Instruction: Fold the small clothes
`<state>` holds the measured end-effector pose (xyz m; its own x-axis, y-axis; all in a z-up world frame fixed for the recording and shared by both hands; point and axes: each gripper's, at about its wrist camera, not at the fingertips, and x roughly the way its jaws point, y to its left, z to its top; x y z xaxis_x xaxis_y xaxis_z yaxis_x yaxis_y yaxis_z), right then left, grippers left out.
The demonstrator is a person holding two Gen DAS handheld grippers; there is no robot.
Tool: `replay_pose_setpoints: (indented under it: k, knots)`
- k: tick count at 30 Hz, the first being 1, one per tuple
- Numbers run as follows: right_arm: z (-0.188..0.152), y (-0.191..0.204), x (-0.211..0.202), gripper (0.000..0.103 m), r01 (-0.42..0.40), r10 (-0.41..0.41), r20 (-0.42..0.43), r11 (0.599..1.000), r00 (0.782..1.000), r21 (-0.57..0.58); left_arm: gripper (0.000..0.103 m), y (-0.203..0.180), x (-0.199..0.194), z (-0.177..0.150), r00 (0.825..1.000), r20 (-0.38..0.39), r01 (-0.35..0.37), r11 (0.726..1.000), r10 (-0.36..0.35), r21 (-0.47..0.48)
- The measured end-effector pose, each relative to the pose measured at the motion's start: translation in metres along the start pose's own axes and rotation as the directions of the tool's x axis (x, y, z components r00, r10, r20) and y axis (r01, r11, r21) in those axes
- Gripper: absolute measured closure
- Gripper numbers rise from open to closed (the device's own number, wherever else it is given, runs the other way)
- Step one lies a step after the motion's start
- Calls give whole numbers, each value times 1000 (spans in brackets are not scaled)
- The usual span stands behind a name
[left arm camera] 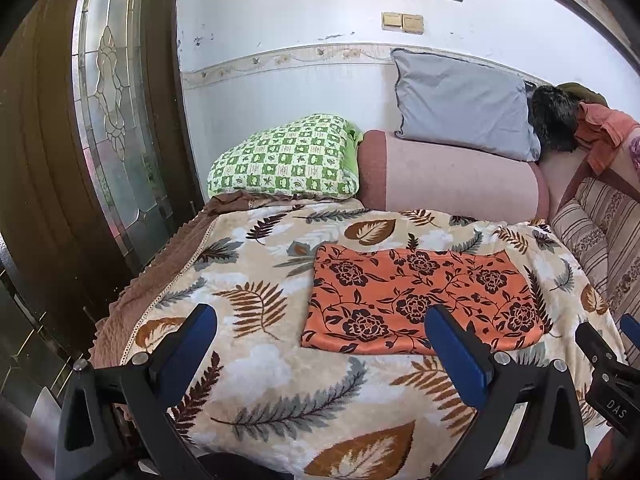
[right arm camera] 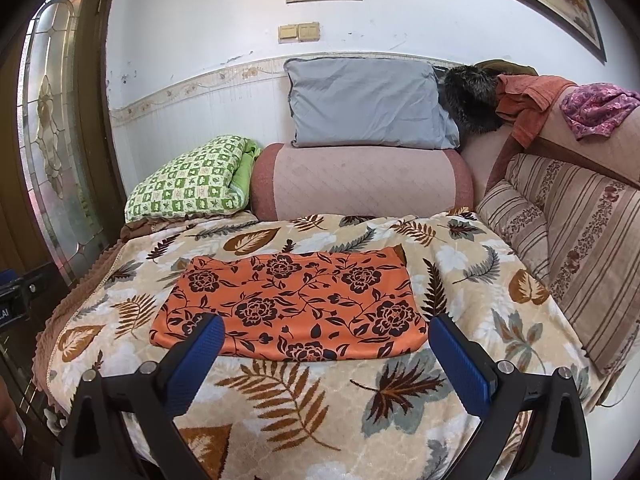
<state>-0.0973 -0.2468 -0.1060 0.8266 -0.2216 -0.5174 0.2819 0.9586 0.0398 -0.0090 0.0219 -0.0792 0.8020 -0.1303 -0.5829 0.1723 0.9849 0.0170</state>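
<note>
Hovering wide open w/ nothing held, right hand-held gripper sits centred on cloth near edge; left hand-held gripper off its left end, also open, empty. Cloth flat on bed, long axis left-right.

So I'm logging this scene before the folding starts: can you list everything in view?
orange floral cloth: 1, orange with dark flowers, flat on the blanket
leaf blanket: 1, beige with brown and grey leaves, covering the bed
green checked quilt: 1, green and white, folded, far left
pink bolster: 1, pink, behind the blanket
grey pillow: 1, grey, on the bolster
striped cushions: 2, beige striped, right side
purple cloth: 1, on the backrest
left gripper: open, empty
right gripper: open, empty
</note>
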Motion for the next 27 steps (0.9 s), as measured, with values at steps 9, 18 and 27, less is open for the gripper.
replay_pose_setpoints:
  k: [9,18,27]
  knots:
    - [-1,1,1,0,0,0,-1,1000,1000,-1,0,0,-2,-1,1000,10,1,1000,-1,2]
    - [-4,0,1,0,11,-11,-1,1000,1000,4,0,0,0,-4,1000,1,-3,1000,3,9]
    - [-4,-4,-1,0,19,-19,4,1000,1000,12,0,0,2,-4,1000,-3,-4,1000,4,10]
